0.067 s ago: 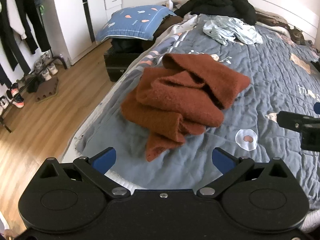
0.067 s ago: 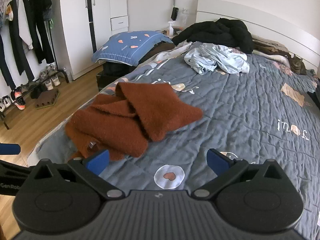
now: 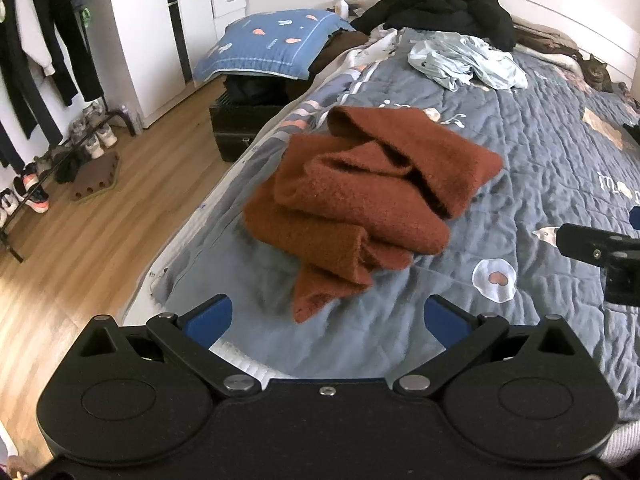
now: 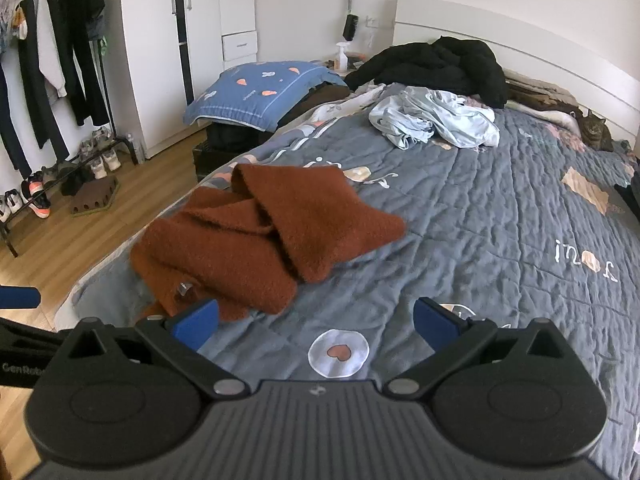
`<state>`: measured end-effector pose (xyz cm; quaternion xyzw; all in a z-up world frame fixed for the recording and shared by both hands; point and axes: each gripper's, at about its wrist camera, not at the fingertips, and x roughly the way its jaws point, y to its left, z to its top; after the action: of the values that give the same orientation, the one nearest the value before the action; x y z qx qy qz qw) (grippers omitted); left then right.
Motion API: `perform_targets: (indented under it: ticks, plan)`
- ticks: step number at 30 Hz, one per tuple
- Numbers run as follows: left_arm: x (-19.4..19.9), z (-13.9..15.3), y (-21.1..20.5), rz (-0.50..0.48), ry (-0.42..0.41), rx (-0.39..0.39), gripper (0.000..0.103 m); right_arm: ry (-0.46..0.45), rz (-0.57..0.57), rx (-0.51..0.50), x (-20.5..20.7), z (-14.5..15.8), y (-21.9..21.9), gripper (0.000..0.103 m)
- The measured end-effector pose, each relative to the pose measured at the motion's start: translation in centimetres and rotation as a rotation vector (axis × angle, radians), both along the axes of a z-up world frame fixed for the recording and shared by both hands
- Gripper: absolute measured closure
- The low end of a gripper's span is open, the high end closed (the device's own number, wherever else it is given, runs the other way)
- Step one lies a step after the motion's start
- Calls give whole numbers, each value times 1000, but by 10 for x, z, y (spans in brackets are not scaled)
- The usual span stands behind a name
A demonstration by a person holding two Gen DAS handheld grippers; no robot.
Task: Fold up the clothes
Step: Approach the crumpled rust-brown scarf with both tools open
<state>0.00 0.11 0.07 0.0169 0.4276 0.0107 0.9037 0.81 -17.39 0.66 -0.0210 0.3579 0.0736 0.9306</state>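
A rust-brown fuzzy garment [image 3: 360,204] lies crumpled in loose folds on the grey quilted bedspread [image 3: 540,184], near the bed's left edge. My left gripper [image 3: 328,318] hovers just short of its nearest corner, open with nothing between the blue pads. In the right wrist view the same brown garment [image 4: 264,240] lies ahead and to the left; my right gripper [image 4: 316,320] stands open over bare quilt, its left pad close to the garment's near edge. A pale blue garment [image 4: 436,120] lies bunched farther up the bed.
A black coat [image 4: 436,66] is piled by the headboard, and a cat [image 4: 596,130] sits at the far right. A blue pillow [image 3: 272,44] rests on a dark box beside the bed. A clothes rack with shoes [image 4: 48,92] stands left on the wood floor.
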Motion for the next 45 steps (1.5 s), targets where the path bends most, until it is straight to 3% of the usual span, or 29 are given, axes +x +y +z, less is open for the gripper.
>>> perform_targets:
  ticks: [7,16,45]
  plan:
    - [4,2,7,36,6,-32,0,-6,-1,-14,-1,-1,3,0]
    - [-2,0,4,-14,-39,-52,0,-8,-6,-15,0,-2,3,0]
    - [-2,5,2,-25,-82,-16,0,28,-44,20,5,-2,2,0]
